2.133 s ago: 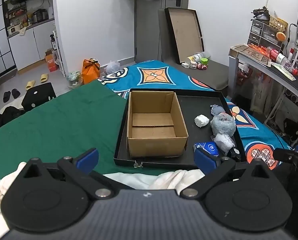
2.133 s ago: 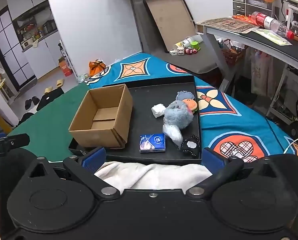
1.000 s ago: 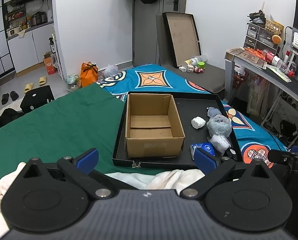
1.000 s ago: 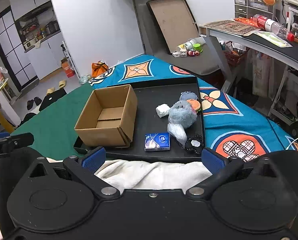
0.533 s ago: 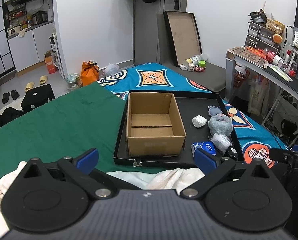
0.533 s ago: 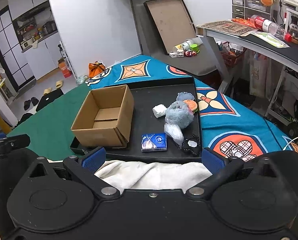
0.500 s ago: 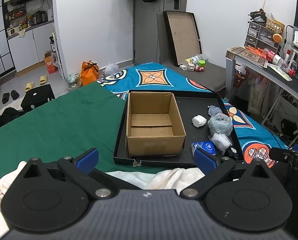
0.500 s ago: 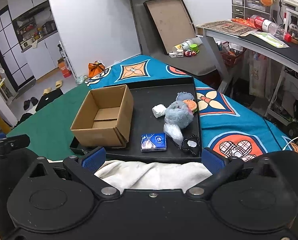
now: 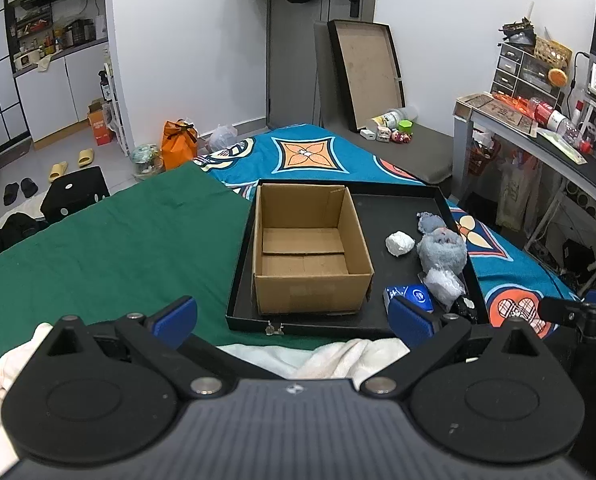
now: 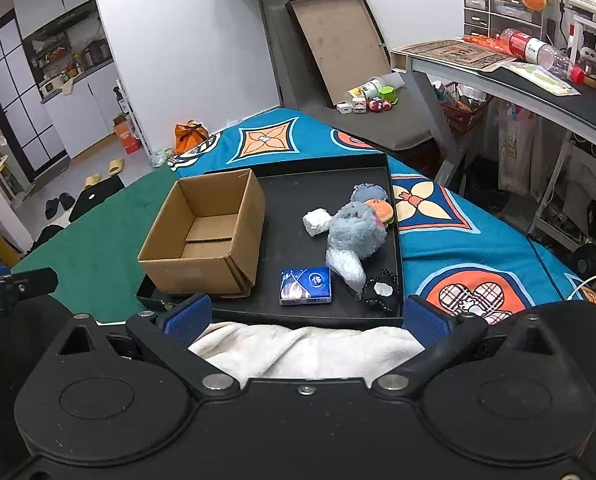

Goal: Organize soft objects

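An empty open cardboard box (image 9: 310, 256) (image 10: 209, 232) stands in the left part of a shallow black tray (image 9: 394, 208) (image 10: 330, 178) on the bed. To its right lie a grey plush toy (image 9: 444, 250) (image 10: 356, 230), a white crumpled wad (image 9: 399, 243) (image 10: 316, 221), a clear plastic bag (image 9: 444, 282) (image 10: 346, 268), a blue tissue pack (image 9: 408, 295) (image 10: 306, 285) and a small black frilly piece (image 10: 382, 290). My left gripper (image 9: 291, 316) and right gripper (image 10: 304, 318) are both open, held short of the tray's near edge with nothing between their fingers.
A white fleece blanket (image 9: 326, 356) (image 10: 310, 350) lies under both grippers. Green cloth (image 9: 117, 240) covers the bed's left, a blue patterned cover (image 10: 458, 240) its right. A desk (image 10: 538, 84) stands at the right, a tray lid (image 9: 370, 68) leans by the door.
Both views drew back slightly and then eased toward the tray again. Nothing in the tray has moved and both grippers have stayed open.
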`<action>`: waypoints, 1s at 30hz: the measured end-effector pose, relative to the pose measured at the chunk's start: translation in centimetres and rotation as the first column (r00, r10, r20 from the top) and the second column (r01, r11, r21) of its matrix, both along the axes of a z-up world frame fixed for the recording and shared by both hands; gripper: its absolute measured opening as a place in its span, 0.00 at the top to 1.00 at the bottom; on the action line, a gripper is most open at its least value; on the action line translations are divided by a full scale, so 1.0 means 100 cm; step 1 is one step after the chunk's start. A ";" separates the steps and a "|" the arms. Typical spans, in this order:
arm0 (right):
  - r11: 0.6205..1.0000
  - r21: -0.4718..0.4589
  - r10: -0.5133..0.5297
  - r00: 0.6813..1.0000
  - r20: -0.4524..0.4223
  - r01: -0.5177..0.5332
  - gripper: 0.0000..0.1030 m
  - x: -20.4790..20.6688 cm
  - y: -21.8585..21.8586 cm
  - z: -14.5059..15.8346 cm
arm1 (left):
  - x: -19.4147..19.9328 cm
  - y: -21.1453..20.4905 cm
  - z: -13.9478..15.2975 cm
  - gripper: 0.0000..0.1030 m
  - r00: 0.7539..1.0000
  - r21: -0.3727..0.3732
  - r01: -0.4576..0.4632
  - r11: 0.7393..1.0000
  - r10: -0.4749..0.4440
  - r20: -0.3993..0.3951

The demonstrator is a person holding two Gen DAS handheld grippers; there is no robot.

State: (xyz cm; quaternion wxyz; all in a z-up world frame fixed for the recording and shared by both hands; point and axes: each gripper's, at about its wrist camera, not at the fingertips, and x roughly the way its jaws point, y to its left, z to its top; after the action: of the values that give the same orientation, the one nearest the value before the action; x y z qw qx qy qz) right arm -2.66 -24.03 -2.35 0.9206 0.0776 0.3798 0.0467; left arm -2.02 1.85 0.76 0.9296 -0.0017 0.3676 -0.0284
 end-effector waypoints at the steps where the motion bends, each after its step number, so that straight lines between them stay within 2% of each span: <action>1: 1.000 -0.002 0.000 1.000 -0.002 0.000 0.00 0.001 0.000 0.000 | 0.001 0.001 0.000 0.02 1.000 -0.002 -0.003 1.000 0.003 0.001; 14: 1.000 -0.002 0.004 1.000 -0.028 -0.004 0.00 0.018 -0.005 -0.004 | 0.024 -0.002 0.004 0.02 1.000 -0.010 -0.006 1.000 0.005 -0.022; 30: 1.000 0.021 0.007 0.998 -0.064 -0.005 0.00 0.060 -0.022 -0.025 | 0.076 0.002 -0.018 0.02 0.994 -0.007 -0.030 1.000 0.029 -0.105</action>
State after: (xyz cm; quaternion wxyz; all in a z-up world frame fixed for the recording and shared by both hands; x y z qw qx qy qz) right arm 3.32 -26.25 -4.90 0.9069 0.0874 0.4089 0.0508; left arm 5.54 2.02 -1.05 0.9093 -0.0125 0.4157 -0.0162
